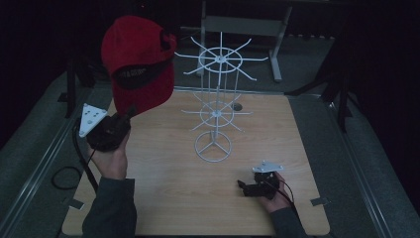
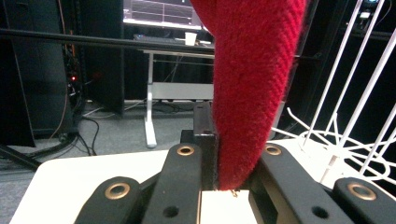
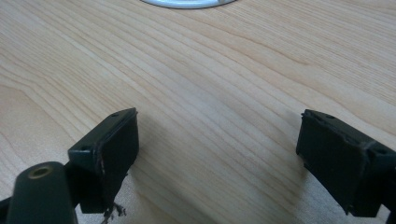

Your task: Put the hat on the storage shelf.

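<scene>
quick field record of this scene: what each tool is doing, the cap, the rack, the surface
left tool: shut on the red cap, raised above the table's left side
right tool: open, nothing between its jaws, low over the table
red cap: held up beside the rack's upper ring, not on a prong
white wire rack: upright, prongs bare
wooden table: light woodgrain

My left tongs (image 1: 130,113), at the left of the high view, are black with a grey three-cornered plate dotted with small holes and a black cable looping below them. My right tongs (image 3: 217,140), at the bottom of their own view, end in blocky black pads with scuffed edges and brass-ringed rivets. Both my sleeves are dark grey.
</scene>
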Action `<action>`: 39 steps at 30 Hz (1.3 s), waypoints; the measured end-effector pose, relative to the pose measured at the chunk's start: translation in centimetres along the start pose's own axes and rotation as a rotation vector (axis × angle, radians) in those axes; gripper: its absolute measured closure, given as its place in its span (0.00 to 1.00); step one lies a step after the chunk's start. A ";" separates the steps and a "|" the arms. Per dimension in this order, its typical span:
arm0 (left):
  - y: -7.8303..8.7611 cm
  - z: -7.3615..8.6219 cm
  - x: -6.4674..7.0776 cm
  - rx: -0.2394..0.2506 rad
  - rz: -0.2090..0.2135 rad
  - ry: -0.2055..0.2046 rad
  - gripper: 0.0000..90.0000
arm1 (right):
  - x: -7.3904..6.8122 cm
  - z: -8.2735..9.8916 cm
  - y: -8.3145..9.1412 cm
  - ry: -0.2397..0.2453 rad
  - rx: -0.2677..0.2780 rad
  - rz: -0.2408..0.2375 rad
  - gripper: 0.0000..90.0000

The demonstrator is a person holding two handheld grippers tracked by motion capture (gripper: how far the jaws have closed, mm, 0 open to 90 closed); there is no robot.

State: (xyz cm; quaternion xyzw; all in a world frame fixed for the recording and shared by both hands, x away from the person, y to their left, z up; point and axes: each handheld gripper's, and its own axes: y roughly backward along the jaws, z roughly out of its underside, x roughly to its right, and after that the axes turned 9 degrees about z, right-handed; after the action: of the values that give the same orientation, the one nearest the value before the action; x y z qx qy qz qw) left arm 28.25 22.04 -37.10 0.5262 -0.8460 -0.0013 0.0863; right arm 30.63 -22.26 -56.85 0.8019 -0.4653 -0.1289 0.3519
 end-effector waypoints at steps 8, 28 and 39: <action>0.4 -0.4 0.4 0.021 0.014 -0.005 0.95 | 0.0 0.0 0.0 -0.001 -0.001 0.000 0.14; 1.3 -0.7 1.7 0.051 0.046 -0.044 0.95 | 0.0 0.0 0.0 0.000 -0.002 -0.002 0.14; 1.4 0.3 1.6 0.034 0.047 -0.055 0.95 | 0.0 0.0 0.0 -0.001 -0.001 -0.002 0.14</action>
State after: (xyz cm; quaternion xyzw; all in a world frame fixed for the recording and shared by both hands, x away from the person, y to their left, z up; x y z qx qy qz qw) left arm 26.24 21.25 -36.99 0.5075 -0.8599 0.0006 0.0542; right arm 30.68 -22.24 -56.85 0.8021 -0.4645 -0.1299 0.3522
